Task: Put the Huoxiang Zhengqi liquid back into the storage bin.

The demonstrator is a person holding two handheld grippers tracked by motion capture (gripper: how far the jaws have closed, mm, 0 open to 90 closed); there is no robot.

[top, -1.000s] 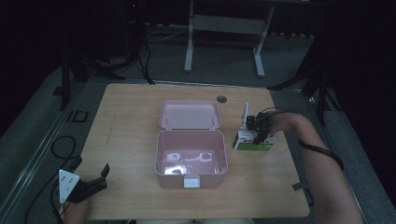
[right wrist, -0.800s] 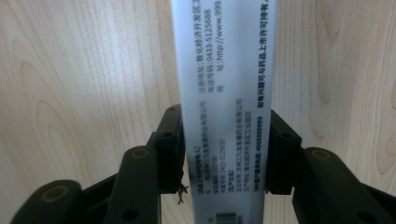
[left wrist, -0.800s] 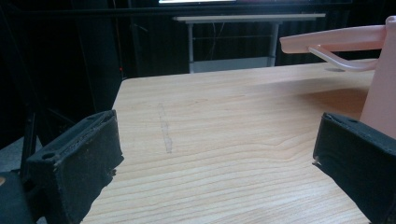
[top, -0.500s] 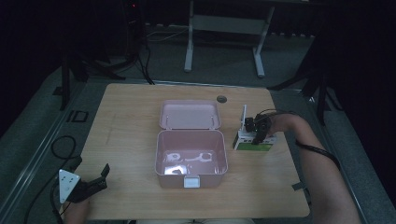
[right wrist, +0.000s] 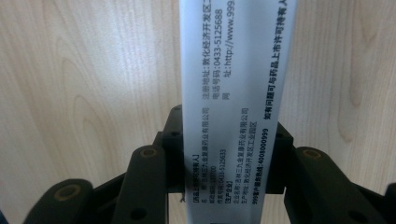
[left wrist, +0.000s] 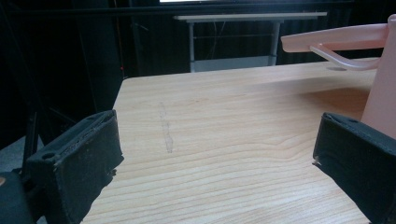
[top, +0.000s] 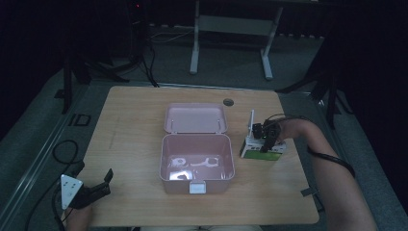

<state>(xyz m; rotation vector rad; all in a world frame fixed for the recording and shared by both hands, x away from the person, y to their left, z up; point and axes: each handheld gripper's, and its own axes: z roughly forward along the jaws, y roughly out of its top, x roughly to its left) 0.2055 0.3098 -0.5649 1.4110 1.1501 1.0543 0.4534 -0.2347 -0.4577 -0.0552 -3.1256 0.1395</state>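
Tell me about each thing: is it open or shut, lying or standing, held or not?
Pink box: lid open, folded back flat, small white items inside.
Green and white carton: lying on the table, clamped on its sides.
Right gripper: just closed, shut on the carton.
Left gripper: jaws open, nothing between them.
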